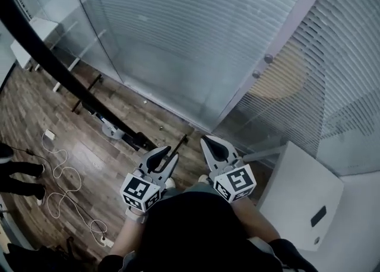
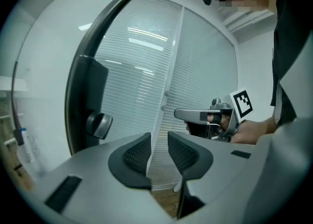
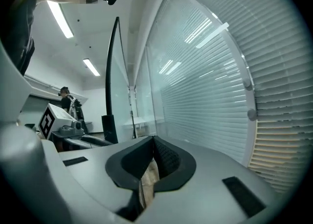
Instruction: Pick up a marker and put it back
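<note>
In the head view I hold both tools close to my body, side by side low in the frame, aimed at the glass wall (image 1: 178,45) with its blinds. The left claw (image 1: 168,153) and right claw (image 1: 209,143) hang over the wood floor (image 1: 89,140), not over any work surface. I judge this a carrying pose, with nothing lined up for a grasp. A white bench (image 1: 303,187) sits at lower right, with a small dark thing (image 1: 319,215) on it that I cannot identify. A white cable (image 1: 59,187) loops on the floor at lower left. I see no marker anywhere.

In the left gripper view, the left claw (image 2: 159,145) stands a narrow slit apart, with only the door frame showing through it. It grips nothing. The right tool's marker cube (image 2: 242,103) shows at centre right, level with mine.

In the right gripper view, the right claw (image 3: 150,142) has its pads pressed together at the tips, with nothing caught between them; only floor shows through the gap lower down. A person (image 3: 66,98) stands far off at left. I take it the pick has not begun, and I must first find the marker.
</note>
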